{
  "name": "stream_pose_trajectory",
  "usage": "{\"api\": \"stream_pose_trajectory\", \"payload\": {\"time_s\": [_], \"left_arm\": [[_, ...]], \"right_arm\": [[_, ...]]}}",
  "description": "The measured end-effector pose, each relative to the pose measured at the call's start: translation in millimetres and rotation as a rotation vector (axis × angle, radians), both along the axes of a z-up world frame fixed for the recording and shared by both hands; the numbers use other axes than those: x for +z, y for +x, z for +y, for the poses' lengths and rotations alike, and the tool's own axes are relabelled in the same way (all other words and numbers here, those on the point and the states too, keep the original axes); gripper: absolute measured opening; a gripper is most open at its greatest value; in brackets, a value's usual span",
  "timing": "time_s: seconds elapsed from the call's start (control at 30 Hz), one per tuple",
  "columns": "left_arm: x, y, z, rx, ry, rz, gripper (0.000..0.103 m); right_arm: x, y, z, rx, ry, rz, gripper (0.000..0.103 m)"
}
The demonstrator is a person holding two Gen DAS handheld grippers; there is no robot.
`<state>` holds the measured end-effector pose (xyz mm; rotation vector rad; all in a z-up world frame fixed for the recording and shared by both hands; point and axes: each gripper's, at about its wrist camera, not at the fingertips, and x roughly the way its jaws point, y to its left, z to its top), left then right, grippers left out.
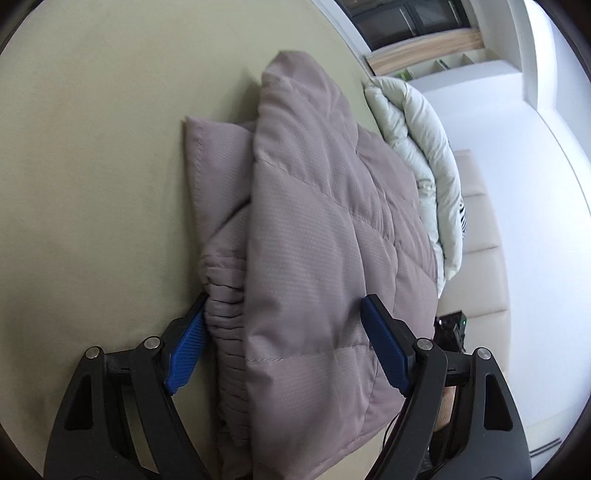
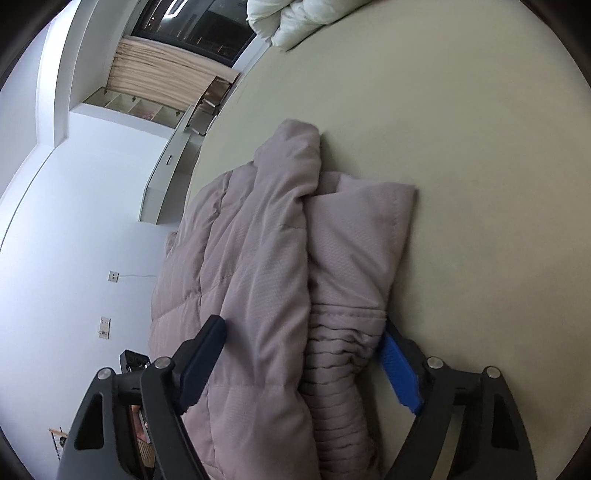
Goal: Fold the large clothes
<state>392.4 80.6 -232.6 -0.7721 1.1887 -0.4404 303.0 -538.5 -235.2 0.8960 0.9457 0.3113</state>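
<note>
Jacket: a mauve-grey quilted puffer jacket (image 1: 317,236) lies folded in thick layers on the pale olive bed surface (image 1: 92,166). One padded panel is folded over the top of the bundle.
Cuff: a ribbed elastic cuff (image 1: 225,299) shows at the near edge of the bundle, low against the bed surface.
Left gripper: the left gripper (image 1: 284,325) stands wide around the near end of the jacket, with the folded layers between its blue pads (image 1: 186,350). One pad is beside the ribbed cuff and the other lies against the top panel. I cannot tell if the pads really press on the cloth.
Right gripper: the right gripper (image 2: 303,354) also stands wide across the jacket (image 2: 280,258). One finger lies on the top panel, the other is beside the cuff (image 2: 343,343) near the bed surface (image 2: 461,147). A firm grip is not visible.
Duvet: a white duvet (image 1: 424,147) is bunched just behind the jacket; in the right wrist view the same duvet (image 2: 295,18) is at the far end of the bed.
Room: white walls (image 2: 74,221), a dark window (image 2: 199,33) and a beige curtain (image 2: 162,79) are behind the bed.
</note>
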Motion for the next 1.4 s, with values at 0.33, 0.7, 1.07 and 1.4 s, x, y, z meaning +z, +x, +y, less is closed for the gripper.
{"api": "stream_pose_trajectory", "payload": {"time_s": [0.33, 0.7, 1.07, 1.4], "left_arm": [[-24.5, 21.4, 11.5, -0.014, -0.116, 0.021, 0.071], [-34.7, 50.7, -1.3, -0.029, -0.123, 0.042, 0.033], [20.9, -58.1, 21.4, -0.029, -0.119, -0.035, 0.025], [13.3, -197.1, 53.2, 0.006, -0.148, 0.004, 0.027]], "right_arm": [[-6.2, 14.1, 24.1, 0.150, 0.039, -0.014, 0.082], [-2.7, 39.0, 46.6, 0.167, -0.005, 0.012, 0.057], [54.7, -50.5, 100.3, 0.201, -0.110, -0.061, 0.039], [34.6, -175.8, 136.6, 0.164, -0.014, -0.075, 0.041]]}}
